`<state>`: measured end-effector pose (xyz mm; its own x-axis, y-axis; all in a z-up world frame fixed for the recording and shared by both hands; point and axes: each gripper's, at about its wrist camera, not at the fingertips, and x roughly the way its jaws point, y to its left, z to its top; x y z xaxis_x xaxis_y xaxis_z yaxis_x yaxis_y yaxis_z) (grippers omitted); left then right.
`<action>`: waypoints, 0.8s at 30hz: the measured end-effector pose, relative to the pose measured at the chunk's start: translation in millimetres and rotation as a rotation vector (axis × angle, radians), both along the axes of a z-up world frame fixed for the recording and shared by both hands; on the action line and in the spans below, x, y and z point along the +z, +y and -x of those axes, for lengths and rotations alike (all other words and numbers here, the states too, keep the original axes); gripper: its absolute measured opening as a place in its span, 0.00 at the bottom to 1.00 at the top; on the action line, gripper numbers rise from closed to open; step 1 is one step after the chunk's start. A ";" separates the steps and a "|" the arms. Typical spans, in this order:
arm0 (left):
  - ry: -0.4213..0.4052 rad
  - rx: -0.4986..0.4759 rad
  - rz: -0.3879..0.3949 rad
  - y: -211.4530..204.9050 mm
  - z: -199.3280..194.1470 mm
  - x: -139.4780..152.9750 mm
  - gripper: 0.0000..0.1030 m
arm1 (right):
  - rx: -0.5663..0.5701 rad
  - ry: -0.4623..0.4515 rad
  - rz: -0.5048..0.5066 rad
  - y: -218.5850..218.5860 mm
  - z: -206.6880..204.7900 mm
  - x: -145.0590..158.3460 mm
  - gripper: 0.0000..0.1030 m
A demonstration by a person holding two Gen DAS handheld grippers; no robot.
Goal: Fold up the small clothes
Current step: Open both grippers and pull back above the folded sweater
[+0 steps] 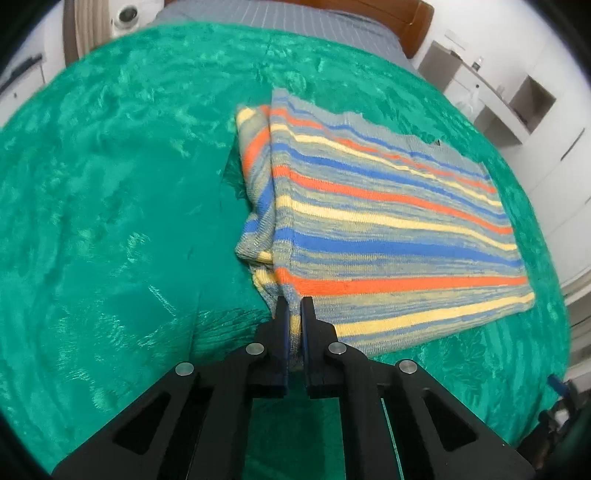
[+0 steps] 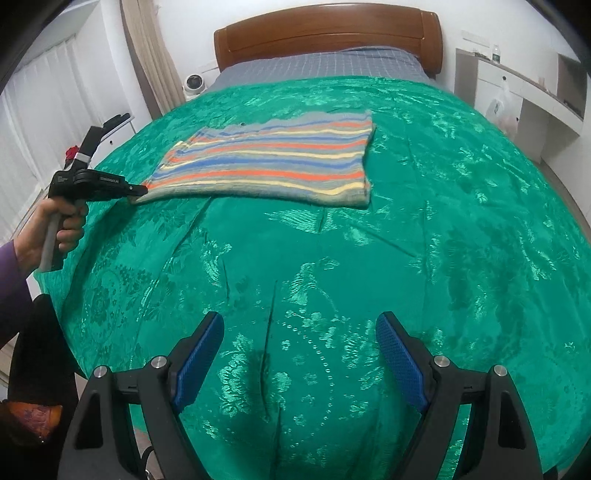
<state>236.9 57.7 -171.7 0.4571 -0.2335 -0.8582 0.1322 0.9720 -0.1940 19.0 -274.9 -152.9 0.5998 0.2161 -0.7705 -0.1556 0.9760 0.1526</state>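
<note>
From my left gripper (image 1: 294, 301) I see the two black fingers (image 1: 281, 314) nearly closed, pinching the near corner of the striped knit garment (image 1: 388, 229); a fold of the knit runs down between the blue-faced pads. In the right wrist view the same gripper (image 2: 138, 192) reaches in from nine o'clock, gripped by a bare hand (image 2: 55, 229) in a purple sleeve, and meets the garment's left corner (image 2: 258, 162).

My right gripper (image 2: 299, 328) hangs over the bed with its fingers (image 2: 400, 363) spread wide, blue dimpled pads facing each other and nothing between them, well apart from the garment.

The garment is a soft ribbed knit in grey-blue with orange, yellow and blue bands, folded into a flat rough rectangle. In the left view a bunched part lies at its eleven o'clock side, possibly a sleeve, though I cannot be sure. It lies toward twelve o'clock on the bed, beyond the right gripper.

Under it spreads a shiny green bedspread (image 2: 424, 240) woven with a floral pattern and creased in long lines. Farther off lies a grey checked sheet (image 2: 321, 62), then a glossy curved wooden headboard (image 2: 328, 29). White shelving (image 2: 524, 99) stands at two o'clock, pale curtains (image 2: 151, 55) at eleven, and a small white round device (image 2: 194, 84) beside the bed.
</note>
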 end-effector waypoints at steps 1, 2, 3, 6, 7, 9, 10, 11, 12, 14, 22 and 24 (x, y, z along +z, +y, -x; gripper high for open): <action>-0.003 0.018 -0.026 1.3 3.9 2.8 0.03 | 0.004 -0.002 0.006 0.8 0.5 0.7 0.81; -0.002 0.046 -0.030 6.8 9.5 3.7 0.02 | 0.006 -0.006 0.010 1.0 1.2 1.5 0.81; 0.007 0.062 -0.034 11.4 11.1 1.3 0.02 | 0.007 -0.011 0.012 0.7 2.2 2.4 0.81; 0.024 0.063 -0.069 7.7 11.1 -10.6 0.02 | 0.005 -0.010 -0.004 -2.9 1.5 0.6 0.81; 0.018 0.065 -0.081 5.1 11.4 -10.7 0.02 | 0.004 0.000 -0.010 -4.3 -0.6 -2.0 0.81; 0.017 0.074 -0.081 3.0 11.4 -9.9 0.06 | -0.006 0.016 -0.017 -6.6 -3.5 -4.9 0.81; 0.017 0.078 -0.087 3.7 12.0 -9.5 0.10 | -0.009 0.014 -0.027 -8.2 -3.0 -4.0 0.81; 0.012 0.079 -0.104 3.8 16.0 -6.2 0.18 | -0.012 0.006 -0.038 -10.4 -1.7 -2.0 0.81; 0.004 0.081 -0.122 4.8 19.5 -3.3 0.28 | -0.016 -0.001 -0.041 -12.4 -0.3 -0.5 0.81; -0.051 0.088 -0.188 2.2 33.2 11.5 0.48 | -0.027 -0.012 -0.034 -19.0 2.1 1.8 0.81; -0.229 -0.222 -0.274 -93.8 80.7 46.9 0.62 | -0.127 0.001 -0.088 -68.7 -10.7 -2.9 0.81; -0.250 -0.345 -0.273 -140.0 87.4 41.1 0.62 | -0.144 -0.014 -0.106 -79.0 -14.1 2.0 0.81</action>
<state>149.4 -82.3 -130.6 0.5924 -0.1895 -0.7831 0.4647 0.8743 0.1400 33.0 -353.9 -150.9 0.6411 0.2067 -0.7391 -0.0182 0.9668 0.2547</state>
